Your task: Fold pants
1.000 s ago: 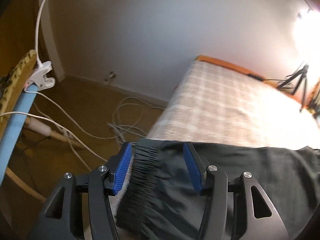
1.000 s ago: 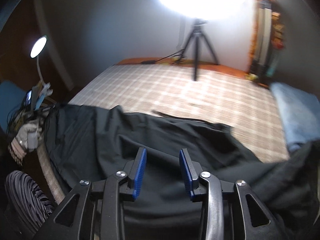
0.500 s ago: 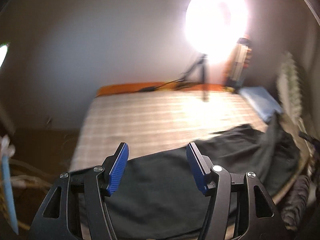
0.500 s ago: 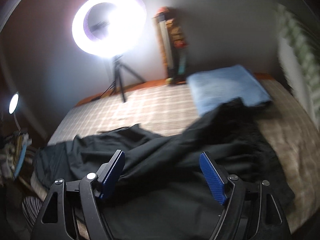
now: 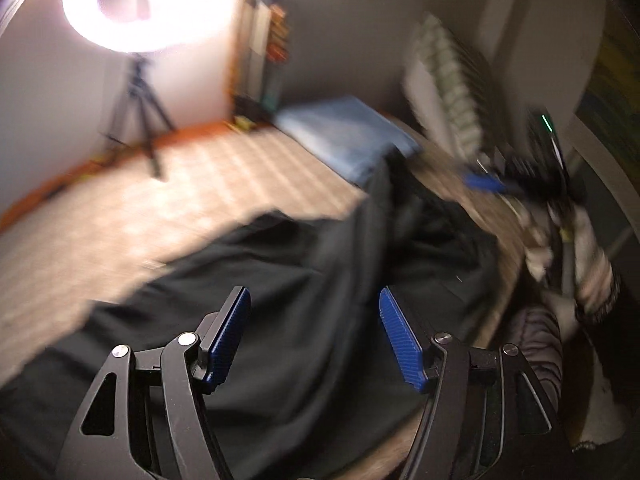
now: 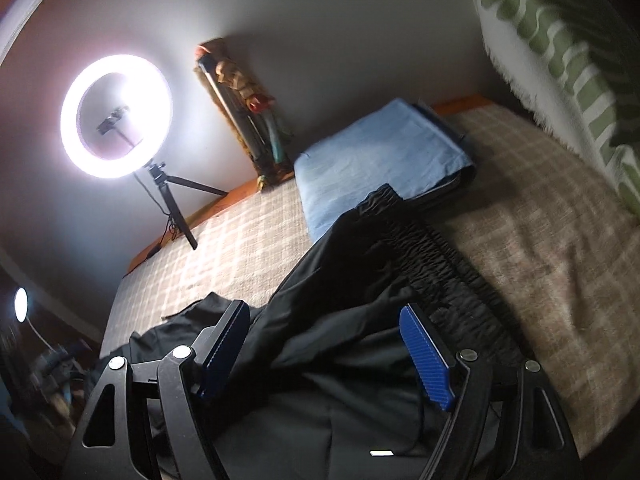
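Black pants lie rumpled across a checked beige bed. In the right wrist view the pants show their gathered elastic waistband toward the right, near a folded blue cloth. My left gripper hovers above the dark fabric, its blue-padded jaws opening with nothing pinched between them. My right gripper stands wide open above the pants, its pads apart from the cloth. The right gripper's blue pad and the hand holding it appear blurred at the right of the left wrist view.
A lit ring light on a tripod stands at the bed's far edge. The folded blue cloth lies at the head of the bed. A green-and-white patterned blanket hangs at the right. Tall rolled items lean in the corner.
Both views have swung to the right, from the bed's left side toward the blue cloth and waistband. Both grippers have opened wider and let go of the fabric.
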The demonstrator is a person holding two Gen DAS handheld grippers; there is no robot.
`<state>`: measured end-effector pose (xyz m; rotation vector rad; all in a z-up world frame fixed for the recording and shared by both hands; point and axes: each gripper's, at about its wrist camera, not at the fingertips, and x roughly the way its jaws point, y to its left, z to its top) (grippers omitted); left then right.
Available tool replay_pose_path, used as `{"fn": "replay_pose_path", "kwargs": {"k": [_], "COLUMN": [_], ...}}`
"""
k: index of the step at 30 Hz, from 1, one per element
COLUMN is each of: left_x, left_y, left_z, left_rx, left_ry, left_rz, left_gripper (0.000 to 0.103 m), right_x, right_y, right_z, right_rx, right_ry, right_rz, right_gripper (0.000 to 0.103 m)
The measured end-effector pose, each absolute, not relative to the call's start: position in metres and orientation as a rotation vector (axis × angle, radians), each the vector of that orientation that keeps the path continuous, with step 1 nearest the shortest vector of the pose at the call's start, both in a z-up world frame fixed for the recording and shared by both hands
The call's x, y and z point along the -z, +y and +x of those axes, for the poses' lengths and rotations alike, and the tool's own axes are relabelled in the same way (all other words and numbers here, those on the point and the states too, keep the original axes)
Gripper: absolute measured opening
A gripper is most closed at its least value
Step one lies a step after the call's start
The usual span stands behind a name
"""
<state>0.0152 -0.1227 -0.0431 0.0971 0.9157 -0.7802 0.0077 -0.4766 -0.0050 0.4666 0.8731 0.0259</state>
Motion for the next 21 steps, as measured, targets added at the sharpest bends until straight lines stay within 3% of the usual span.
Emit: {"fn": "replay_pose_path", "kwargs": {"k": [8, 18, 20, 21], "left_x": [0.107, 0.124, 0.129, 0.132], "left_y": [-0.174, -0.162, -0.160, -0.160], "left_z": [-0.005, 0.002, 0.007, 0.008], "left_rx": [0.851, 0.823, 0.842, 0.853], "left_ry": [0.991, 0.947, 0.962, 0.964], "left_rz": [0.233, 0.286, 0.262, 0.252], "left_gripper": [0.067, 0.065, 0.064, 0.056], "right_x": [0.027, 0.071, 0.080, 0.084], "right_y": [-0.458, -0.452, -0.457, -0.460], "right_z": [0.087, 0.157, 0.161, 0.160], "right_rx": [0.015, 0.213, 0.232, 0.235], "right_ry": [1.002, 1.146, 1.171, 1.180], "right_rz": [0.445, 0.354, 0.356, 0.368], "right_gripper": [0.080, 0.078, 0.070, 0.059]}}
